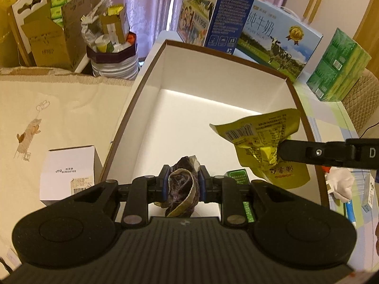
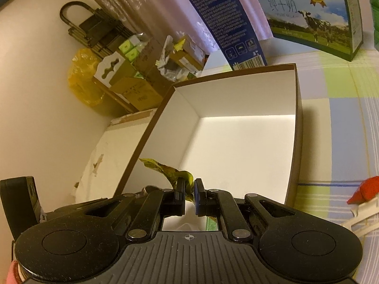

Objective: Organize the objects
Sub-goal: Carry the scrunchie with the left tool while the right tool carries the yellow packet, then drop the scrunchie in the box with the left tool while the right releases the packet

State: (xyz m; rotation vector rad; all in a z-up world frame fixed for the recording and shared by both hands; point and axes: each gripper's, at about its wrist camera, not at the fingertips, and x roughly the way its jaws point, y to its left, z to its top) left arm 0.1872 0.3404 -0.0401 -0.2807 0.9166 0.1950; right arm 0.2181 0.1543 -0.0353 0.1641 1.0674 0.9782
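Note:
A large open box (image 1: 165, 75) with brown rim and white inside fills the middle of both views (image 2: 236, 90). My left gripper (image 1: 184, 177) is shut on a crumpled dark brown wrapper (image 1: 182, 187), held above the box's near end. My right gripper (image 2: 189, 189) is shut on a yellow-green snack packet (image 2: 165, 169). In the left wrist view that packet (image 1: 263, 142) hangs over the box's right side, with the right gripper (image 1: 280, 152) reaching in from the right. A small green carton (image 1: 236, 175) shows beneath, partly hidden behind my left gripper.
A small white carton (image 1: 68, 172) lies on the cream cloth at left. Milk cartons (image 1: 279, 37) and green tissue packs (image 1: 338, 68) stand behind the box. A full bin (image 1: 113, 54) and cardboard boxes (image 1: 52, 40) sit far left. A red item (image 2: 364, 189) lies on the checked cloth.

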